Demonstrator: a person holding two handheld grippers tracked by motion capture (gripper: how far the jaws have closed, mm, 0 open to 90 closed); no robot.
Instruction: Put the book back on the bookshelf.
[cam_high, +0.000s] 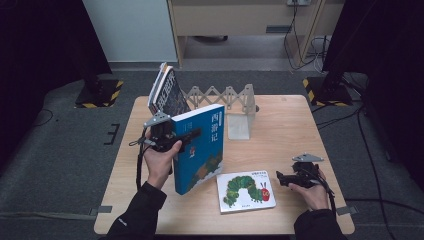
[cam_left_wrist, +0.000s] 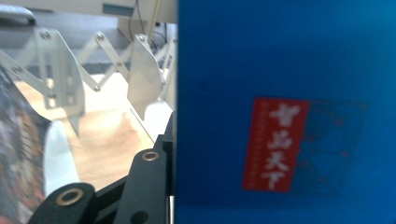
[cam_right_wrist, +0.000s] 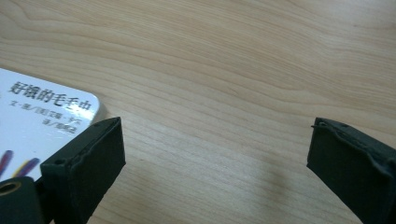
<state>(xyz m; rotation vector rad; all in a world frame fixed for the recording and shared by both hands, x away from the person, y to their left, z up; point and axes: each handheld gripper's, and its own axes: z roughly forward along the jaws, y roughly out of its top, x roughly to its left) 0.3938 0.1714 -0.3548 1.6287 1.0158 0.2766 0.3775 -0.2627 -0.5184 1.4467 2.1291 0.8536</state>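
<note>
Above table (cam_high: 280, 107), my left claw (cam_high: 181, 140) clamped on blue book (cam_high: 202, 150), held upright near expanding book rack (cam_high: 225, 97). Rack holds few leaning books (cam_high: 165, 92) at left end; rest empty. My right claw (cam_right_wrist: 215, 154) wide open, holding nothing, low beside caterpillar picture book (cam_high: 246, 191) lying flat. Risks: blue book heavy, single-edge grip may let it pivot or slip; could knock leaning books over while slotting in.

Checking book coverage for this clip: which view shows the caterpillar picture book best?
The high view: the whole caterpillar picture book lies flat on the table, cover up, near the right gripper. The right gripper view catches just its title corner beside one jaw. The left gripper view faces the blue book.
</note>
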